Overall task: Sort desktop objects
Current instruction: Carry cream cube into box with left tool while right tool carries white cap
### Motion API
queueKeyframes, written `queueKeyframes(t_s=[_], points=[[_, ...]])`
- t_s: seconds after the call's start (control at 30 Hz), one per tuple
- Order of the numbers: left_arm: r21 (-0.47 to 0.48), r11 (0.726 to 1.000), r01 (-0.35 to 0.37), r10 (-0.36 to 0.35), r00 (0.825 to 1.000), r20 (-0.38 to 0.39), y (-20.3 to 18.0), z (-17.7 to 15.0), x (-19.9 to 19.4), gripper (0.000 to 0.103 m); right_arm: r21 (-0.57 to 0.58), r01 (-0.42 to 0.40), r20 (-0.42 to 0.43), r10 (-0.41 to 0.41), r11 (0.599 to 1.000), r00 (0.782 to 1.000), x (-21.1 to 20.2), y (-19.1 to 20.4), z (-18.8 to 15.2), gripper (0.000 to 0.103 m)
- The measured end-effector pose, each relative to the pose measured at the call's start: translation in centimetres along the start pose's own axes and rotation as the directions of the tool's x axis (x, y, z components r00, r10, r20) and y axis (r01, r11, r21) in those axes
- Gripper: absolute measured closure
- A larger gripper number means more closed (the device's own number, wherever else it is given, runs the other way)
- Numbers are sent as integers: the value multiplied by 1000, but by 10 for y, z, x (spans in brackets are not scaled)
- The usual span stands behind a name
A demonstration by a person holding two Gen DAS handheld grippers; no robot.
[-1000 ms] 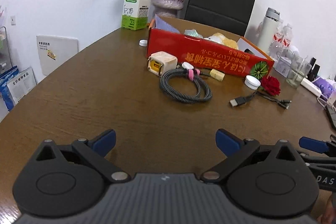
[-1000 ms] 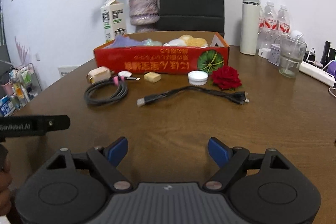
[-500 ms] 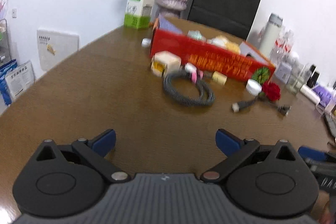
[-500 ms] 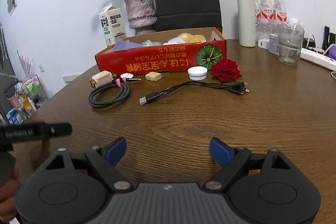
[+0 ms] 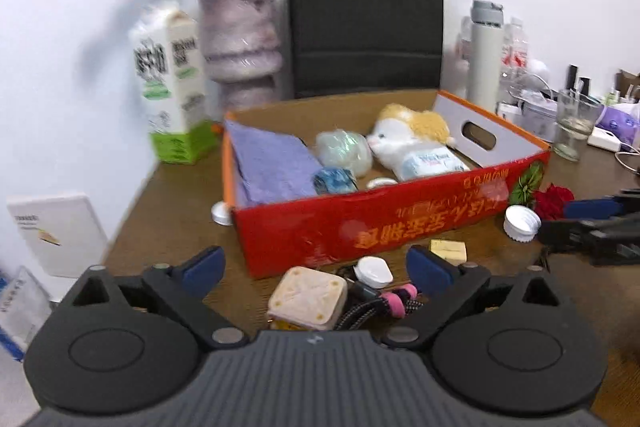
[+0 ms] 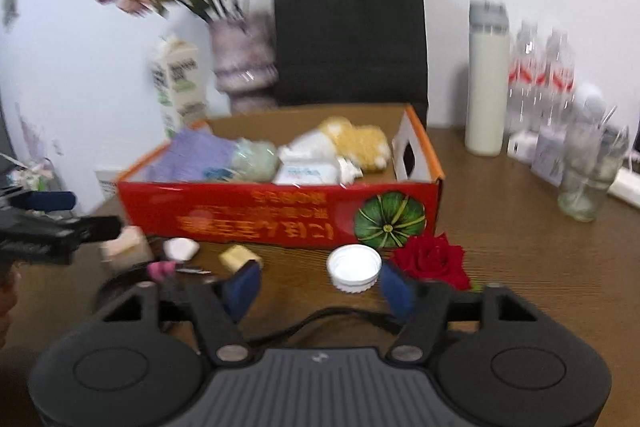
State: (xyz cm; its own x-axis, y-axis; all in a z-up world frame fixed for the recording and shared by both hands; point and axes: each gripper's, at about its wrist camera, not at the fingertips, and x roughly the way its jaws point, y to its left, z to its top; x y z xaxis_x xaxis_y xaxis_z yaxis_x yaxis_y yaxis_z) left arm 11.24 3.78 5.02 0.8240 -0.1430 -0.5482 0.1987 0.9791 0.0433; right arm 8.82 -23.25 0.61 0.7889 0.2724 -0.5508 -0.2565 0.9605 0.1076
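Observation:
A red cardboard box (image 5: 400,223) (image 6: 280,215) holds a purple cloth, a plush toy and packets. My left gripper (image 5: 316,267) is open above a cream charger block (image 5: 306,299) and a coiled black cable with a pink tie (image 5: 396,297). A white earbud case (image 5: 374,271) and a yellow eraser (image 5: 448,251) lie by the box. My right gripper (image 6: 320,285) is open just short of a white cap (image 6: 354,267), with a red rose (image 6: 434,261) to its right and a black USB cable (image 6: 320,323) under it.
A milk carton (image 5: 172,107), a vase of flowers (image 5: 240,43) and a black paper bag (image 5: 364,19) stand behind the box. A white flask (image 6: 486,87), water bottles (image 6: 544,79) and a glass (image 6: 588,179) stand at right. A small cap (image 5: 221,213) lies left of the box.
Both grippers have moved forward across the table, close to the objects in front of the red box. Both stay open and empty.

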Motion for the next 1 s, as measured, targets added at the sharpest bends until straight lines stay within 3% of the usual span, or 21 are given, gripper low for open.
queueKeyframes(t_s=[0.07, 0.13, 0.2, 0.3, 0.33, 0.37, 0.43, 0.47, 0.7, 0.83, 1.0], points=[[-57, 998, -26, 25, 999, -23, 7, -5, 13, 19, 10, 25, -35, -24, 1000, 999, 21, -3, 3, 43], [-118, 993, 1, -8, 998, -61, 17, -9, 21, 28, 0, 55, -49, -55, 998, 997, 33, -2, 4, 43], [-159, 987, 35, -50, 995, -91, 23, -13, 26, 29, -2, 75, -61, -75, 997, 995, 40, -4, 3, 43], [-168, 984, 51, -72, 990, -119, 22, -17, 36, 30, 24, 61, -85, -59, 998, 995, 51, -6, 0, 53], [-173, 983, 58, -79, 990, -114, 22, -18, 35, 35, 28, 61, -91, -58, 998, 994, 53, -7, -1, 54], [-179, 982, 67, -88, 990, -112, 23, -18, 35, 50, 16, 68, -82, -67, 998, 994, 53, -5, -1, 55], [-176, 983, 51, -74, 990, -123, 24, -19, 34, 55, 1, 81, -82, -81, 997, 993, 53, -1, -3, 65], [-166, 985, 44, -65, 991, -121, 23, -19, 34, 59, 4, 82, -79, -82, 997, 994, 52, -2, -3, 65], [-177, 983, -47, 28, 994, -105, 15, -22, 22, 64, 25, 32, -38, -31, 999, 999, 33, 5, -7, 65], [-203, 972, -117, 115, 993, -20, 4, -25, -21, 64, 13, 41, 19, -41, 999, 999, 3, 19, -7, 65], [-281, 952, -122, 125, 992, -7, -12, -42, -76, 64, 52, -35, 51, 32, 998, 998, -45, 32, -22, 65]])
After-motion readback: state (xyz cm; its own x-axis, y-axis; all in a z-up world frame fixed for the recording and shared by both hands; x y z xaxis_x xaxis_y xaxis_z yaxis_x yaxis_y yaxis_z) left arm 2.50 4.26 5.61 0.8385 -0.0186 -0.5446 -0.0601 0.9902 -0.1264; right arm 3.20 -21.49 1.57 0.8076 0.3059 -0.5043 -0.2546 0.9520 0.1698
